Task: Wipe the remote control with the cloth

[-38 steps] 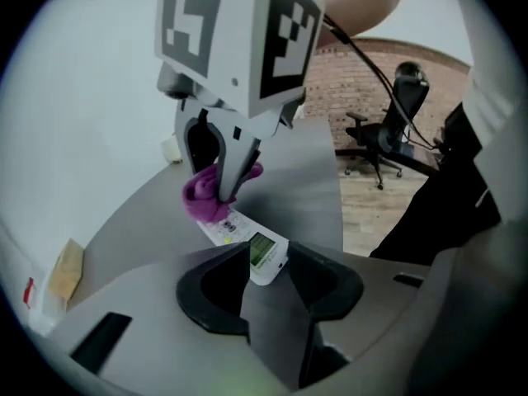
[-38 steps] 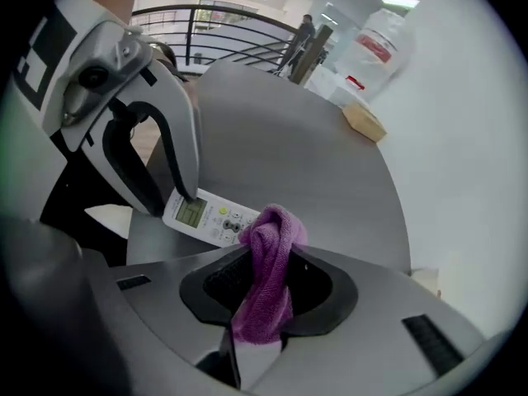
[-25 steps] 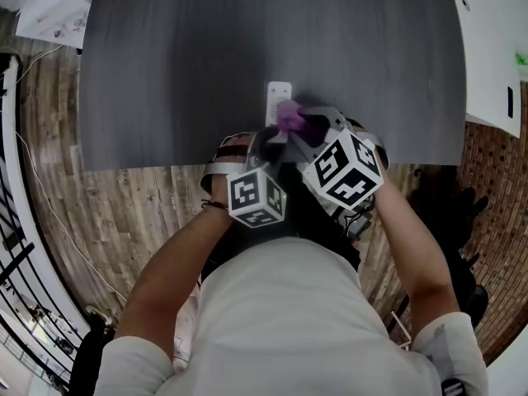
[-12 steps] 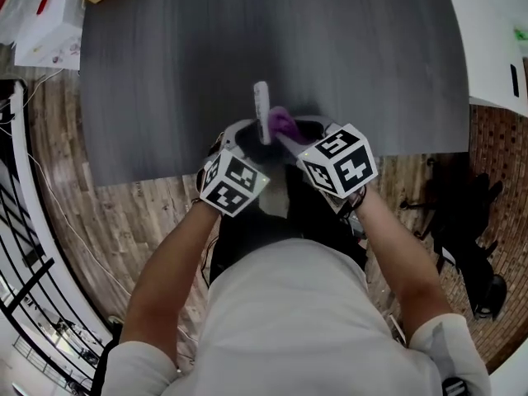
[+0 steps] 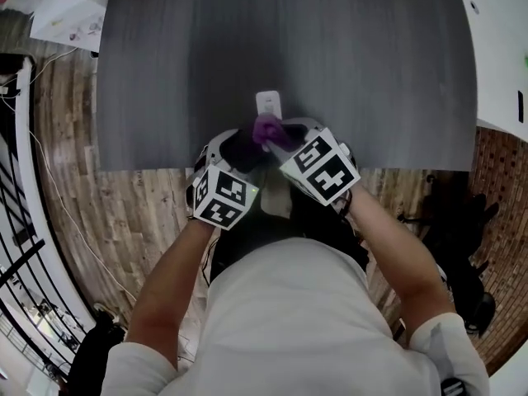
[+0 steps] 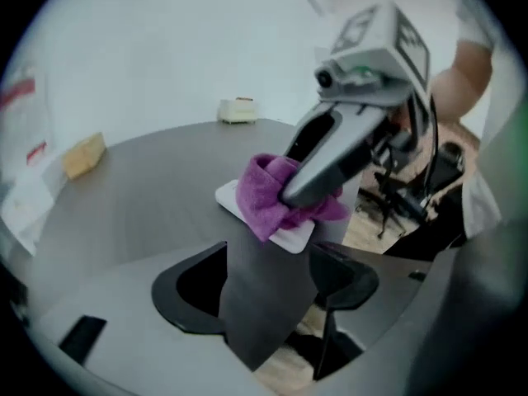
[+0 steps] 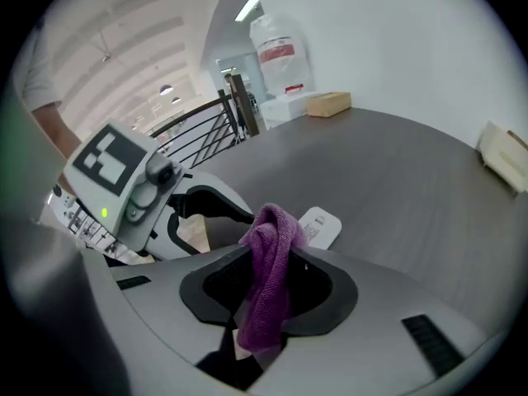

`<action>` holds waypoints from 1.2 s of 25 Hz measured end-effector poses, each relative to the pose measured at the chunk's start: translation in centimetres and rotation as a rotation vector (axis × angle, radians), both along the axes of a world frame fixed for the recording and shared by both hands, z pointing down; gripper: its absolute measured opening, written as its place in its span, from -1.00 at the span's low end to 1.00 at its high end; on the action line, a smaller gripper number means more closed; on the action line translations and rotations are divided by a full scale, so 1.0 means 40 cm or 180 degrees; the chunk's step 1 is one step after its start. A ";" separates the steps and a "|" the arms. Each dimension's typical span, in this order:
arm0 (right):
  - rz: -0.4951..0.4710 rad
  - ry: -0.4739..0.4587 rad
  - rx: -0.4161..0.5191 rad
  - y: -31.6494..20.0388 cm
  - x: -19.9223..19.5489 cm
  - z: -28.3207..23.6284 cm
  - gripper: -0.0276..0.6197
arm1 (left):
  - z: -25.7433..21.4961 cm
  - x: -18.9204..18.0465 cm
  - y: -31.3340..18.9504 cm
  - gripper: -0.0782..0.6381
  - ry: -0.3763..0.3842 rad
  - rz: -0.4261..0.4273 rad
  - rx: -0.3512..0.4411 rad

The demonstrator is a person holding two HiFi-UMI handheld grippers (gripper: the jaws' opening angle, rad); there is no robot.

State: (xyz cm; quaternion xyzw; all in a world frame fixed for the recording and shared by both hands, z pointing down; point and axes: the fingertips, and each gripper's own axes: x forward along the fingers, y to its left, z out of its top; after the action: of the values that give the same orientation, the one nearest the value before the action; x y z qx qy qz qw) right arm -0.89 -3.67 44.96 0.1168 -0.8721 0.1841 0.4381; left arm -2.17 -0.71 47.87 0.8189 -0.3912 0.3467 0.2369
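Wiping well means dragging the cloth (image 5: pixel 266 129), clenched in my right gripper (image 7: pixel 268 287), lengthwise over the remote control (image 5: pixel 268 103) lying just inside the table's (image 5: pixel 165 56) near edge — lightly, since my left gripper (image 6: pixel 268 275) has just been opening, empty.

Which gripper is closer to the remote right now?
Right. The right gripper holds the purple cloth on the remote; the left gripper, its jaws just opened with nothing between them, sits just short of it.
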 end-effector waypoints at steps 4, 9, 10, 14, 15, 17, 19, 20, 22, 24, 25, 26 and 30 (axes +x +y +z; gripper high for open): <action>-0.0348 0.0302 0.0716 -0.118 0.010 -0.052 -0.57 | 0.000 0.032 -0.002 0.07 -0.0521 0.0458 0.0462; -0.1311 0.1078 0.1380 -0.186 0.026 0.027 -0.57 | 0.017 0.068 -0.022 0.07 -0.0590 0.0629 0.0575; -0.1366 0.1077 0.1350 -0.172 0.029 0.026 -0.57 | 0.018 0.070 -0.024 0.07 -0.0542 0.0633 0.0550; -0.1656 0.1064 0.1249 -0.052 0.057 0.015 -0.57 | 0.022 0.063 -0.025 0.07 -0.0352 0.0616 0.0424; -0.1729 0.1062 0.1220 -0.014 0.066 0.016 -0.57 | 0.022 0.061 -0.026 0.07 -0.0336 0.0613 0.0399; -0.1808 0.1020 0.1080 0.061 0.082 0.020 -0.57 | 0.025 0.059 -0.027 0.07 -0.0309 0.0596 0.0352; -0.1806 0.0956 0.0904 0.115 0.098 0.022 -0.57 | 0.027 0.059 -0.026 0.07 -0.0293 0.0593 0.0337; -0.1797 0.0930 0.0830 0.126 0.105 0.019 -0.57 | 0.027 0.061 -0.026 0.07 -0.0293 0.0595 0.0345; -0.1789 0.0875 0.0743 0.112 0.108 -0.003 -0.57 | 0.026 0.061 -0.026 0.07 -0.0314 0.0561 0.0356; -0.1805 0.0880 0.0926 0.048 0.086 -0.042 -0.57 | 0.024 0.054 -0.025 0.07 -0.0379 0.0445 0.0351; -0.1847 0.0946 0.1130 0.000 0.070 -0.059 -0.57 | 0.022 0.052 -0.022 0.07 -0.0406 0.0354 0.0344; -0.1930 0.1053 0.1347 -0.049 0.054 -0.068 -0.57 | 0.019 0.054 -0.018 0.07 -0.0414 0.0247 0.0328; -0.2446 0.1457 0.1720 -0.159 -0.006 -0.046 -0.57 | 0.018 0.078 0.003 0.07 -0.0379 -0.0097 0.0234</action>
State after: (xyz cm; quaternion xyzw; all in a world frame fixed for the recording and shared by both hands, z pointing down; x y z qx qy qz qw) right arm -1.14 -10.03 43.12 -0.0655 -0.7503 -0.2519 0.6077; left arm 0.95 -0.59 48.60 0.7990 -0.4295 0.3765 0.1883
